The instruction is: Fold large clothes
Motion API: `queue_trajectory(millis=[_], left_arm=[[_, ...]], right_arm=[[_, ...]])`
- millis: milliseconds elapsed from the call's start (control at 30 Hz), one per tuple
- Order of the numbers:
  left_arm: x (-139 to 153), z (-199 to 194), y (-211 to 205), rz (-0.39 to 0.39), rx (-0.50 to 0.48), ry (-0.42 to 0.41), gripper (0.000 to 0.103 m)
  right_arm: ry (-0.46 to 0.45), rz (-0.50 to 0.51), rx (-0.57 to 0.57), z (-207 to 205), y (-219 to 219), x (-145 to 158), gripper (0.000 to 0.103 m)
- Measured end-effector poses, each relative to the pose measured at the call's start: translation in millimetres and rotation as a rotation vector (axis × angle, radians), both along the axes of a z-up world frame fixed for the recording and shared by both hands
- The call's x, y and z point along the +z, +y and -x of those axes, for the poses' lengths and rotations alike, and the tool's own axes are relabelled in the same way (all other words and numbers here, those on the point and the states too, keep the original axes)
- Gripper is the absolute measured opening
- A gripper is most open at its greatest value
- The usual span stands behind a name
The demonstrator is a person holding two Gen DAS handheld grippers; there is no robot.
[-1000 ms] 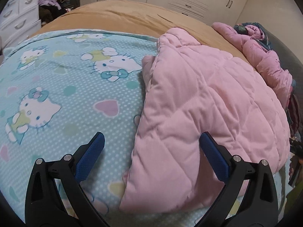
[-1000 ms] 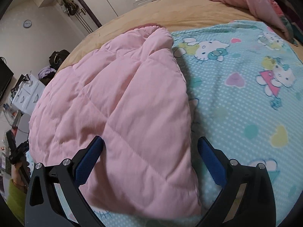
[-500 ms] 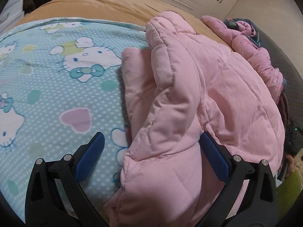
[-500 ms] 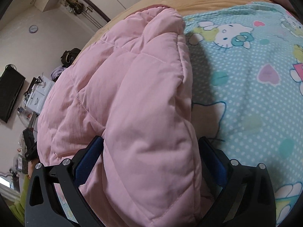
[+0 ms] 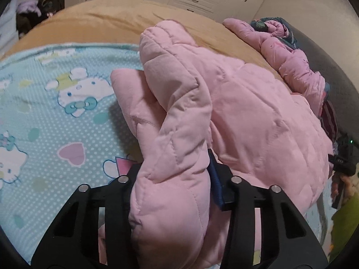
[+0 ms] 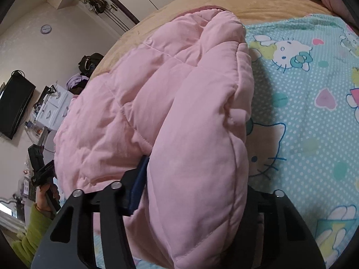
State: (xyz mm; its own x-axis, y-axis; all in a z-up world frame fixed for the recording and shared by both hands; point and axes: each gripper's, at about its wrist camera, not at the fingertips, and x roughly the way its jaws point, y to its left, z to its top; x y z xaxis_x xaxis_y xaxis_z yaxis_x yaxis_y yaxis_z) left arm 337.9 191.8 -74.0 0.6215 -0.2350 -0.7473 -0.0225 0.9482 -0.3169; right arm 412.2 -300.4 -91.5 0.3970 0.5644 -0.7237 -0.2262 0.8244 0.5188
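A pink quilted jacket [image 5: 258,112] lies on a light blue Hello Kitty sheet [image 5: 56,116]. My left gripper [image 5: 177,179] is shut on a bunched fold of the jacket's near edge, which bulges up between the black arms and hides the left pad. In the right wrist view the same pink jacket [image 6: 134,103] fills the middle. My right gripper [image 6: 195,190] is shut on another thick fold of its edge; only the left blue pad [image 6: 139,183] shows.
A tan blanket [image 5: 125,20] covers the far bed. A second pink garment [image 5: 287,51] lies piled at the far right edge. White wardrobes stand behind. A drawer unit [image 6: 53,107] and a wall TV [image 6: 13,105] are on the left. The sheet [image 6: 314,103] spreads right.
Both grippers were open around the jacket's edge one second ago. They have pushed in and closed on folds of it, and the padded fabric now bunches up between the fingers.
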Motion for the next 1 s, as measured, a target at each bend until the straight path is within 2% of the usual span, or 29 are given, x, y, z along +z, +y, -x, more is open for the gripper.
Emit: queue_trajectory(millis=[233,500,767,867,1000], left_arm=[[24,29,-6,-0.005,-0.013,-0.017,0.035],[26,72,-7,-0.001,-0.015,-0.001,0.035],[23,116,-7,0.012,-0.007,0.01,0.035],[21,127,-6,0.017,-0.008,0.012,0.035],[18,133,-6,0.003,0.001,0.018,0.035]], right_arm=[[-0.009,-0.009,0.029,29,-3,29,0.046],[-0.01,0.013,0.076,75,-7,46,0.046],[0.008,0.033,0.092,99,-8,42,0.045],[0.017,0.082,0.094,104,-5,33,0.045],[0.048,0.066,0.059,105,-10,19,0.048]])
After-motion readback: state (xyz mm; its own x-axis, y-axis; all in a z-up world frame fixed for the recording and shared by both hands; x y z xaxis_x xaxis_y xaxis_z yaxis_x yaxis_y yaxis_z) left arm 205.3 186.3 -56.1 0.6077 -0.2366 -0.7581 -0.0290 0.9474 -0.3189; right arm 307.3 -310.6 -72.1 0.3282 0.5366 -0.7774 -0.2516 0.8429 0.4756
